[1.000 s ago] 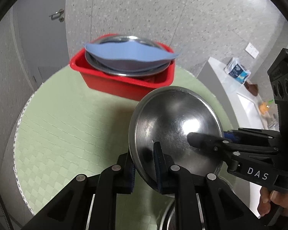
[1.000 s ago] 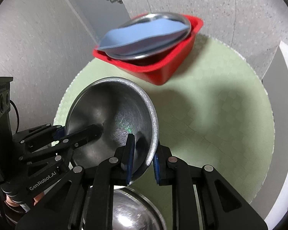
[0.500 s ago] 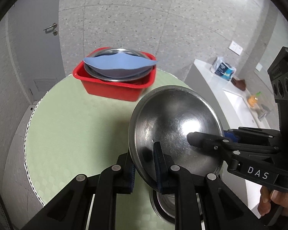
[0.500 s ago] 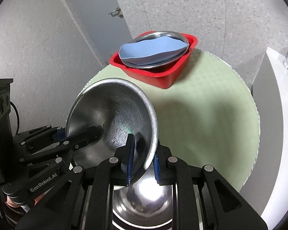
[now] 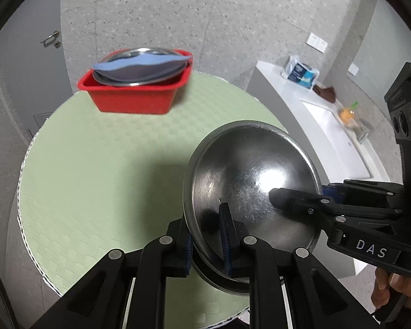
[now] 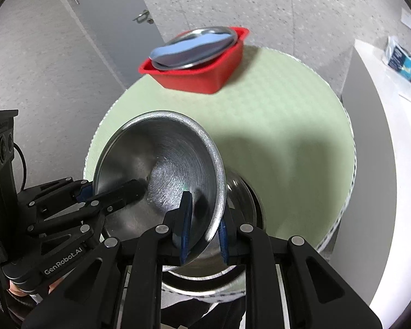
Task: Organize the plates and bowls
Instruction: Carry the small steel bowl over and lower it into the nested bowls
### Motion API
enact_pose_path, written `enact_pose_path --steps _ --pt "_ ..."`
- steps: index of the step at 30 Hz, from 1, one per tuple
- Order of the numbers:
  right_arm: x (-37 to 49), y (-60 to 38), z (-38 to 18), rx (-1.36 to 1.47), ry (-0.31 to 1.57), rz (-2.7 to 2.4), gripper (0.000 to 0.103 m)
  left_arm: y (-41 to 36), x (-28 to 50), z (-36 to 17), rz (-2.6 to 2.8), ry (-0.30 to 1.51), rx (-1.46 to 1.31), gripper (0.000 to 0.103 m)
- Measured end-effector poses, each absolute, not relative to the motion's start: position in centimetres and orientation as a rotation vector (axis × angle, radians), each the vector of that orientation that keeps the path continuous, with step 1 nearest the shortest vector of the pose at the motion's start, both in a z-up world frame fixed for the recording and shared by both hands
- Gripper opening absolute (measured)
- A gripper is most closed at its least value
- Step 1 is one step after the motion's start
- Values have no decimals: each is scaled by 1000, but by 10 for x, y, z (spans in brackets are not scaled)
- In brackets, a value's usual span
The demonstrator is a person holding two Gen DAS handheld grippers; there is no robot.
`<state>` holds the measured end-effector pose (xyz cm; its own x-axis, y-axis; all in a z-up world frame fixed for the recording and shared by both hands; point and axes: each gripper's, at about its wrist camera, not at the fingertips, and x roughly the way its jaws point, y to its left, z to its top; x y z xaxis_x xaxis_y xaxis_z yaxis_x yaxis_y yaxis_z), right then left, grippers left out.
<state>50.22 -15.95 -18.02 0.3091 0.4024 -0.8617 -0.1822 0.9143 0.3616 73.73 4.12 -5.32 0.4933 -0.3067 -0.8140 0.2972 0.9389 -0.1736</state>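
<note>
Meanwhile both tongs, left (image 5: 207, 235) and right (image 6: 202, 226), pinch 1 steel bowl (image 5: 249, 192); red bin (image 5: 134, 97) holds plates (image 5: 139, 67).

White letters "DAS" stand on the right hand-held gripper (image 5: 280, 200); "GenRobot.AI" stands in white on the left hand-held gripper (image 6: 134, 190).

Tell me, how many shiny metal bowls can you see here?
2 for sure. One steel bowl is held tilted by both hand-held grippers; a second bowl sits on the table under it. The metal dish in the red bin may hide more.
</note>
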Motion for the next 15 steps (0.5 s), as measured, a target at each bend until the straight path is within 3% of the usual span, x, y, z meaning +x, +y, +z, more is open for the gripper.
enact_pose_path --steps 15 --pt "482 -160 -197 167 1236 336 17 22 755 -72 -379 1036 11 16"
